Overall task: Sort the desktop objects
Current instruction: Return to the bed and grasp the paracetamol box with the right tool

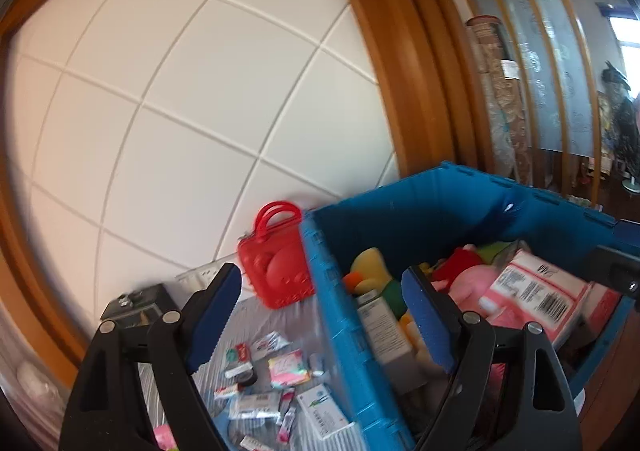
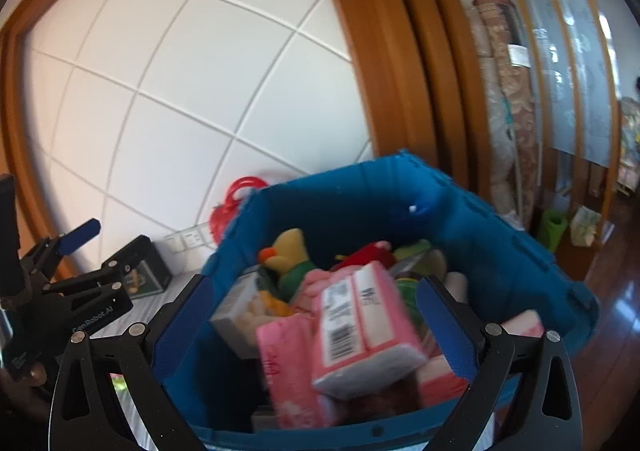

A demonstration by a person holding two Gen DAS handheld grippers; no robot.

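A blue crate [image 1: 400, 219] [image 2: 352, 195] holds plush toys [image 1: 372, 271] and pink tissue packs [image 1: 536, 287]. In the right wrist view a pink tissue pack [image 2: 360, 327] lies tilted on top of the other packs. My right gripper [image 2: 316, 331] is open wide above it, and its pads stand clear of the pack. My left gripper [image 1: 320, 315] [image 2: 106, 241] is open and empty, straddling the crate's left wall. Several small packets and boxes [image 1: 272, 383] lie on the striped cloth left of the crate. A red toy handbag [image 1: 276, 271] stands behind them.
A small dark box [image 1: 136, 307] and a wall socket strip [image 1: 196, 275] sit by the white tiled wall [image 1: 200, 111]. A wooden frame [image 1: 384, 51] and rolled fabrics [image 1: 500, 91] rise behind the crate. Wooden floor [image 2: 616, 291] shows at right.
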